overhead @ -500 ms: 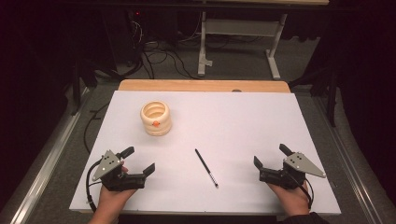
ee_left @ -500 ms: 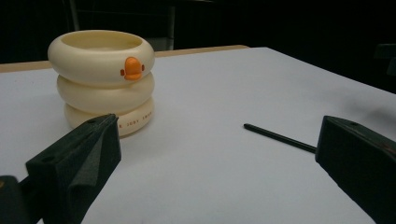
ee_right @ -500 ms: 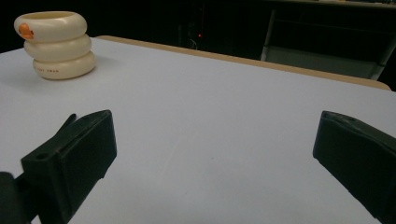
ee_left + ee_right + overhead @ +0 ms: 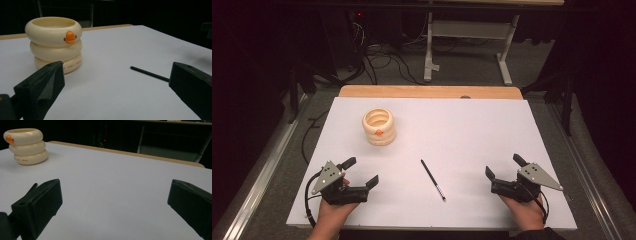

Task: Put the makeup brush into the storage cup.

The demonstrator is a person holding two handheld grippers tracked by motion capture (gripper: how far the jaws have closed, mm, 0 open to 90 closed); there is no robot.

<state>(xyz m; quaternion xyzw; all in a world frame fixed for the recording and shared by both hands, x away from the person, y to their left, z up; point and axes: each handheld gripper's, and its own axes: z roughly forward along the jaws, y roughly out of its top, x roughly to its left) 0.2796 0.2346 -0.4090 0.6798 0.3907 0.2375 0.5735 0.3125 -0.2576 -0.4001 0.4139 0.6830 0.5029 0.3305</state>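
One black pen (image 4: 432,180) is lying flat on the white surface (image 4: 472,130), slanting from upper left to lower right, roughly midway between the two tools and touching neither. One cream holder (image 4: 379,126), built like three stacked rings with a small orange mark on its front, is standing upright toward the far left of the surface, well apart from the pen and beyond the left tool (image 4: 362,171). Nothing is lying between the pen and either tool, so the way to it is sitting open from both sides. The left tool, held in one hand (image 4: 332,212) at the near left, is resting with its jaws spread wide and nothing between them; in the left gripper view the holder (image 4: 55,42) is showing past one jaw and the pen (image 4: 149,73) is running in just beside the other. The right tool (image 4: 504,168), at the near right, is likewise standing with its jaws wide apart over bare surface, the holder (image 4: 26,146) showing far off. Beyond the far edge, cables and one pale metal stand are sitting on the floor.
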